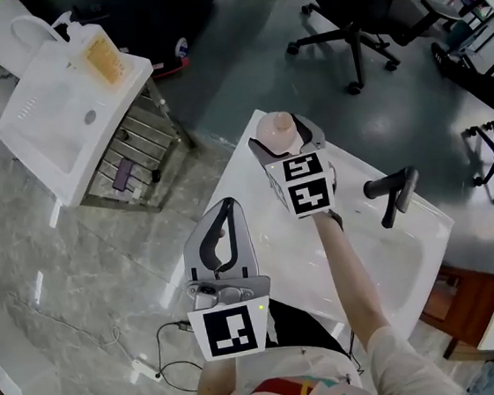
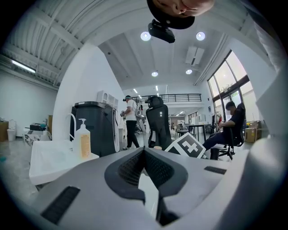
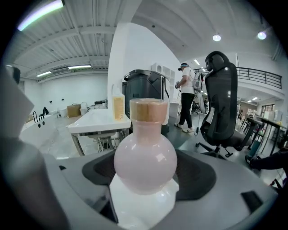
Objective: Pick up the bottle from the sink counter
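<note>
A pink round-bodied bottle (image 1: 275, 128) with a tan cap stands at the far corner of the white sink counter (image 1: 261, 244). My right gripper (image 1: 286, 136) has one jaw on each side of it and is shut on its body. In the right gripper view the bottle (image 3: 145, 155) fills the space between the dark pads (image 3: 96, 173), its base resting on the white counter. My left gripper (image 1: 224, 207) hovers over the counter's left edge, shut with nothing in it. In the left gripper view its jaws (image 2: 144, 152) meet in a point.
A black faucet (image 1: 392, 192) and basin (image 1: 401, 263) lie right of the bottle. A second white sink unit (image 1: 60, 112) with a soap dispenser (image 1: 103, 58) stands at the upper left. Office chairs (image 1: 346, 13) stand beyond, with a wooden box (image 1: 458, 301) at the right.
</note>
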